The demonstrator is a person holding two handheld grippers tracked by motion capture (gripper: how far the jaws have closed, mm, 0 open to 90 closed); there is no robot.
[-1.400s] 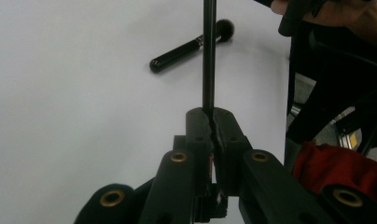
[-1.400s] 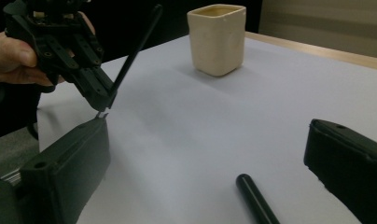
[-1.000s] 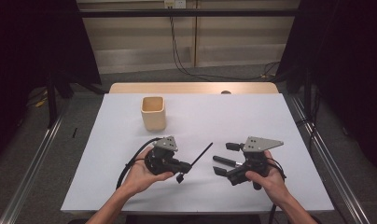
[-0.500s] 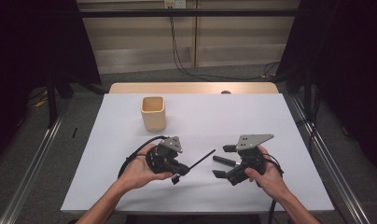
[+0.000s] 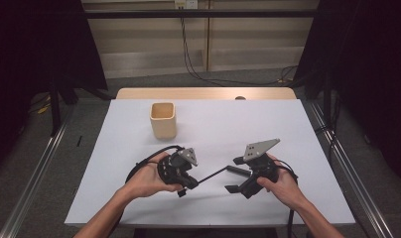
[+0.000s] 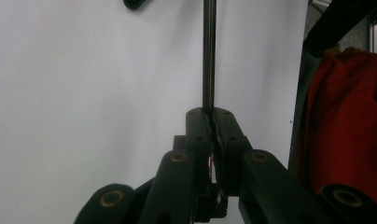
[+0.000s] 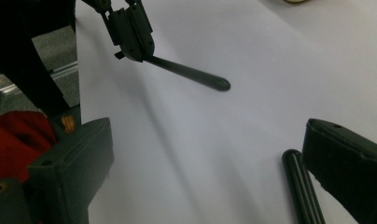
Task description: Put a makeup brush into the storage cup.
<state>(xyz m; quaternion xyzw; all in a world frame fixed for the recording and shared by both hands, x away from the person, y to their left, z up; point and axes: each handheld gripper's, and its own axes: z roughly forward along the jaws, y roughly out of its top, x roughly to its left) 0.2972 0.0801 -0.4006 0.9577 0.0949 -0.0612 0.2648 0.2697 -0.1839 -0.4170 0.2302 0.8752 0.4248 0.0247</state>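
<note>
A smooth, matt white sheet covers the table (image 5: 288, 129). The black rod (image 6: 208, 56) looks semi-gloss; the beige cup (image 5: 163, 120) matt.

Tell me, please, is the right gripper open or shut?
Open: the right gripper shows white table between its spread jaws.

slim rod (image 5: 212, 174): black | square-mouthed cup (image 5: 163, 120): pale beige | flat table sheet (image 5: 213, 129): plain white | both grippers' jaws: black | draped cloth (image 6: 345, 135): red

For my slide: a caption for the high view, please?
Left gripper holds a black pen; right gripper open beside it.
</note>
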